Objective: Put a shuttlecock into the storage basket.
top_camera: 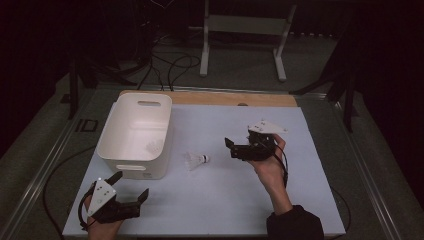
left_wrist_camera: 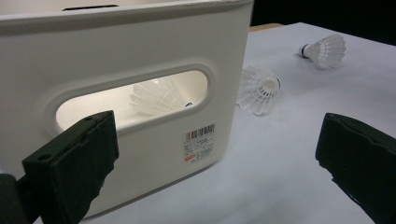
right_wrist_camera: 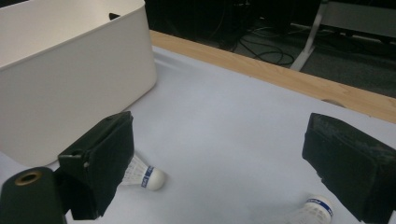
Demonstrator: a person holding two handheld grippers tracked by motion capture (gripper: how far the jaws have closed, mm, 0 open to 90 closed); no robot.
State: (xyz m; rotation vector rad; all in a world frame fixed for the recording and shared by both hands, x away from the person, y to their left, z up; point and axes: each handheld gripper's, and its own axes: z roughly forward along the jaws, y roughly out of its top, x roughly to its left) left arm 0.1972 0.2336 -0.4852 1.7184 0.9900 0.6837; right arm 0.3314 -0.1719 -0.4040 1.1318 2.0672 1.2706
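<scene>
Shuttlecock (top_camera: 196,160) lay on its side just left of the right gripper (top_camera: 239,146), cork toward it, jaws wide and empty. Right gripper view revealed a second shuttlecock (right_wrist_camera: 312,210) below its jaw; left gripper view showed another through the bin (top_camera: 131,159) handle slot. Left gripper (top_camera: 131,186) gaped wide beside the bin's near wall, open mat between.

Black claws (top_camera: 240,148), grey plates, dark sleeve (top_camera: 295,222)
</scene>
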